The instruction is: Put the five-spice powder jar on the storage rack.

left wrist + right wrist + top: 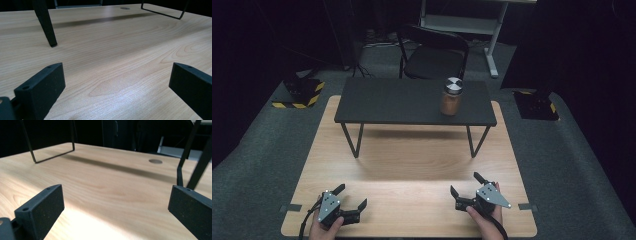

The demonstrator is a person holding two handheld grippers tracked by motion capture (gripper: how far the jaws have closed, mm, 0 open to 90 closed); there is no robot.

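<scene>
A jar (pixel 451 97) of brown powder with a silver lid stands on a small black raised shelf (pixel 412 102) at the back of the wooden table (pixel 412 165). My left gripper (pixel 350 196) rests near the front left edge, held by a hand, its jaws wide apart over bare wood (pixel 115 75). Near the front right, my right gripper (pixel 465 184) is open as well, with nothing between its fingers (pixel 40 210). Both grippers are well short of the shelf and the jar.
The shelf stands on thin black wire legs (pixel 354 140) (pixel 474 141); one leg (pixel 46 23) shows close in the left gripper view. A black chair (pixel 432 52) sits behind the table. Yellow-black striped blocks (pixel 302 92) lie on the grey floor.
</scene>
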